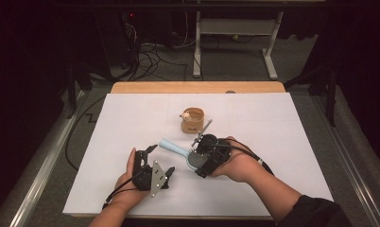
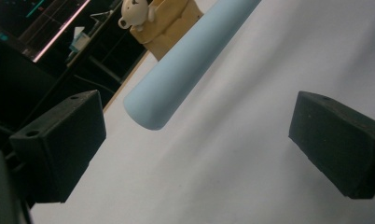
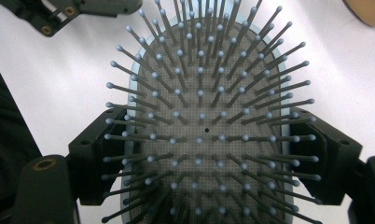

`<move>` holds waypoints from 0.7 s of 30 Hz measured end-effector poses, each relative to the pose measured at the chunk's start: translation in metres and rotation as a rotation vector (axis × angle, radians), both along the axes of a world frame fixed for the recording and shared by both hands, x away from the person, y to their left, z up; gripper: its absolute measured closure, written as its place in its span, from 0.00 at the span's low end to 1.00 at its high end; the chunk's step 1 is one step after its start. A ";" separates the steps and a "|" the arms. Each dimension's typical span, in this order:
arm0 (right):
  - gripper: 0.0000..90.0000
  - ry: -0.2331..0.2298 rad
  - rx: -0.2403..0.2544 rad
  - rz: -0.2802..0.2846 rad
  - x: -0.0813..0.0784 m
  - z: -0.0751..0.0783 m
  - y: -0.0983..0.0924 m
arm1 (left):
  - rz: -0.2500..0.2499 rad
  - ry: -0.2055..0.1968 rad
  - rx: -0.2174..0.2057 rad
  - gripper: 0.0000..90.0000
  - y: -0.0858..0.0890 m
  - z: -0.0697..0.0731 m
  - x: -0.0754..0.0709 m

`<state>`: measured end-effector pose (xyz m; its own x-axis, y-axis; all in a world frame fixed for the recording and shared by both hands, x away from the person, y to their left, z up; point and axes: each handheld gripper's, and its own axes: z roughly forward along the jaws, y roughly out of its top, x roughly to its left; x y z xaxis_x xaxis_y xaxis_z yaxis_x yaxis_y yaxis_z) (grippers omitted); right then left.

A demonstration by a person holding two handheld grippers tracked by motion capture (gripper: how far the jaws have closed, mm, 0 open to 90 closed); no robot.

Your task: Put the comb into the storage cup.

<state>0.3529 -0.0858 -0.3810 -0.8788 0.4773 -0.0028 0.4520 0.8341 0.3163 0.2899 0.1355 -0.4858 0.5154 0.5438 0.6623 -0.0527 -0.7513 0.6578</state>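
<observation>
Right now the hairbrush, pale blue with a grey bristle pad, hangs just above the white sheet near the table's middle, its head clamped between the jaws of the right gripper. Right gripper view: both black pads press the rim of the brush head, bristles facing the camera; a firm side-on hold. Handle sticks out toward the left gripper, free of any contact.

Left gripper: jaws spread wide, nothing between them; in its own view the handle's rounded end sits ahead, between the two pads but short of them.

Just behind the brush: tan cup with a small bear figure on its rim, upright, near but apart.

Judgement: looks like a handover or a two-handed regrip. To do it well, left gripper should advance along the handle's axis, centre it, and close well back from the tip. Right should hold steady until then. Risk: smooth round handle rolling between the pads.
</observation>
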 end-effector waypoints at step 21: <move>0.23 0.007 -0.026 0.026 0.002 -0.007 0.013 | 0.018 -0.041 0.099 0.14 -0.005 -0.004 -0.001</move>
